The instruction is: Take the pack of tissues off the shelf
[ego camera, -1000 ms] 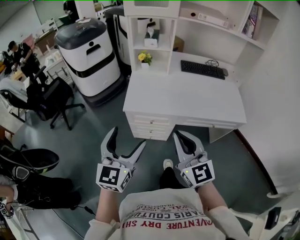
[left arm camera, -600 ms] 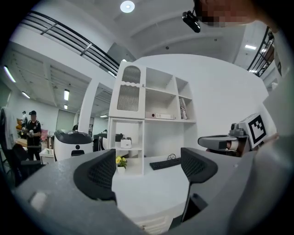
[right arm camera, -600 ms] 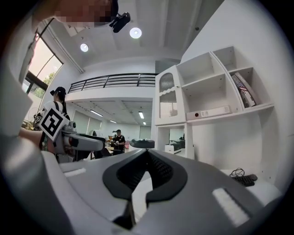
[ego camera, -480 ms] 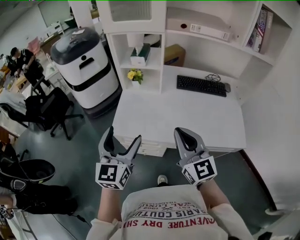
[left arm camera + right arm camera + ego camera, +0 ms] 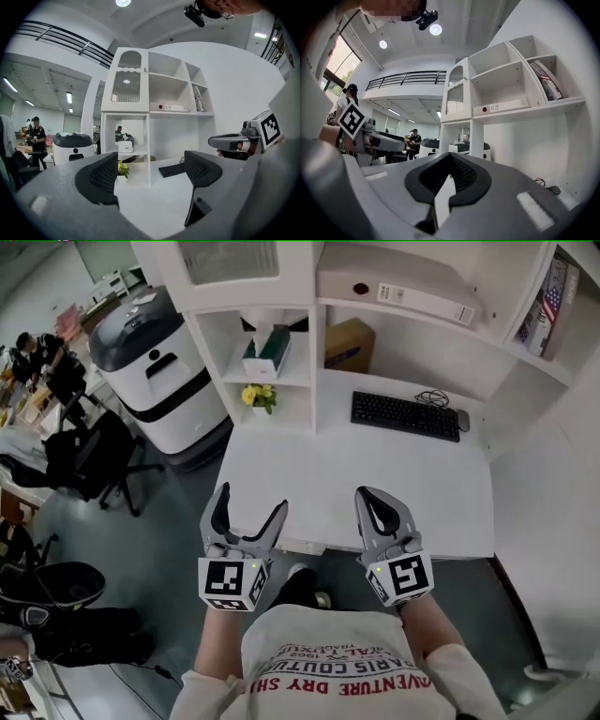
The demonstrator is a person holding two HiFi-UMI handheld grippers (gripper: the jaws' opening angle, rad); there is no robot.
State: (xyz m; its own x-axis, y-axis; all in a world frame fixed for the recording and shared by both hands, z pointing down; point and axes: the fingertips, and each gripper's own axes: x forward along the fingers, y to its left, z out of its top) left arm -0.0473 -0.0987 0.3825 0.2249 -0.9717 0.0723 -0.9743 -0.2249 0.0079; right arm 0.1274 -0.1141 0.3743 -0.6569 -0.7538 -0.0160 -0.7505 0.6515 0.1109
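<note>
**Head view.** Two bare forearms reach forward from the lower edge of the frame, out of a white shirt with red print. They are roughly parallel and hold the grippers side by side at lower centre, over the front edge of the white desk point(image 5: 375, 465). The left gripper point(image 5: 249, 507) points up the frame toward the shelf unit point(image 5: 316, 343), with its two dark jaws spread in a wide V and nothing between them. The right gripper point(image 5: 378, 504) sits just to its right at the same height, with its jaws drawn together and empty.

The pack of tissues point(image 5: 265, 349) lies in the middle cubby of the shelf unit, in the upper left-centre of the frame, well apart from both grippers. A small pot of yellow flowers point(image 5: 258, 397) stands in the cubby below it. A cardboard box point(image 5: 349, 343) sits to the right of the pack, and a black keyboard point(image 5: 405, 415) lies at the back of the desk.

**Left gripper view.** The jaws stand wide apart at lower centre, and only the bare desk top shows between them. The pack of tissues point(image 5: 125, 146) shows just left of centre on its shelf, far beyond the jaw tips. The right gripper comes in from the right edge, held level.

**Right gripper view.** The jaw tips meet at centre. Only a thin wedge of white shows lower down between the pads, and nothing is gripped. The left gripper shows at the left edge.
</note>
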